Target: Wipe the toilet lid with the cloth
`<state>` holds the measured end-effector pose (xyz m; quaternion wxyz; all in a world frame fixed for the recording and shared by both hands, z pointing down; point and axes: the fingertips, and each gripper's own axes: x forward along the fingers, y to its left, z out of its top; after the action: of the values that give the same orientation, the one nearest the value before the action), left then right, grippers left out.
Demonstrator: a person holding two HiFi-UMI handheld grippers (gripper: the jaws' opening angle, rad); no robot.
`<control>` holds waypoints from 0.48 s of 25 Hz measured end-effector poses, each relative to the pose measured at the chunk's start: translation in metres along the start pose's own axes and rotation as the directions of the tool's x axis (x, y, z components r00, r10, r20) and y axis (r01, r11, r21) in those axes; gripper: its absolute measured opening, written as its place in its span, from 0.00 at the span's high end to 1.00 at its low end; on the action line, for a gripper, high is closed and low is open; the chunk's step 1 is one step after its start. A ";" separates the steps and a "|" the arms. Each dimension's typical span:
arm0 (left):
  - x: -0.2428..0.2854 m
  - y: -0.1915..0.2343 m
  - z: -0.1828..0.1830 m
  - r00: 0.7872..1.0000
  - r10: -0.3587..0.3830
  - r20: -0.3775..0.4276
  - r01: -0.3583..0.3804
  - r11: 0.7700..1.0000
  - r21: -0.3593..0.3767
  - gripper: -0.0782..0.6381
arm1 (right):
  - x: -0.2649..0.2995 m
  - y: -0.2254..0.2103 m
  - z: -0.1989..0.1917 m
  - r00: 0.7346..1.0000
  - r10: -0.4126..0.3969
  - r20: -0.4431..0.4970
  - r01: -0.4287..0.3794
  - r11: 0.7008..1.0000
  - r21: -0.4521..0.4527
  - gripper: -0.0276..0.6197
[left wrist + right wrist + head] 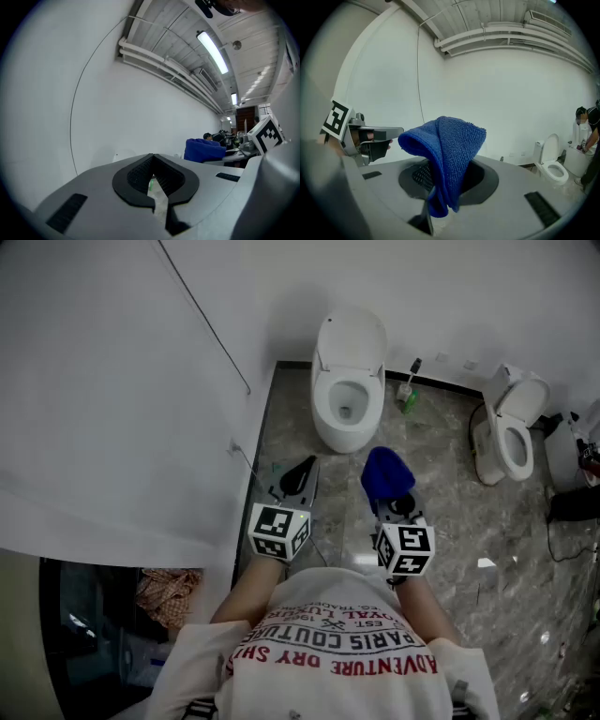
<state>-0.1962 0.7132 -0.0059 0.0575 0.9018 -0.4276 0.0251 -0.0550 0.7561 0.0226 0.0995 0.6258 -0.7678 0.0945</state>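
R claw (439, 185) pinches blue cloth (451, 140) upright (folded top drooping left).

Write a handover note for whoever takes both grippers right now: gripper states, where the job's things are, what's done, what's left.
Left gripper: shut, empty.
Right gripper: shut on the blue cloth.
Toilet stands ahead on the floor with its lid raised. The cloth is held short of it, touching nothing.
Done: cloth in hand.
Left: bring the cloth to the lid and wipe it.
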 end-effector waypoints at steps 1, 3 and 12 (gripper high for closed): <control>-0.001 0.001 -0.001 1.000 0.003 -0.002 -0.003 1.000 -0.001 0.88 | -0.001 0.001 -0.001 1.000 0.001 -0.001 -0.001 1.000 0.000 0.80; -0.003 0.002 -0.002 1.000 0.005 -0.006 -0.005 1.000 -0.003 0.88 | -0.001 0.003 -0.003 1.000 0.002 -0.004 -0.002 1.000 0.000 0.80; -0.015 0.014 -0.015 0.999 -0.013 -0.031 0.013 1.000 -0.017 0.88 | 0.004 0.016 -0.017 0.999 -0.017 -0.029 0.018 0.999 0.042 0.80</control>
<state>-0.2169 0.7178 0.0086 0.0717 0.9036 -0.4209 0.0350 -0.0707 0.7598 0.0401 0.0979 0.6332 -0.7586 0.1185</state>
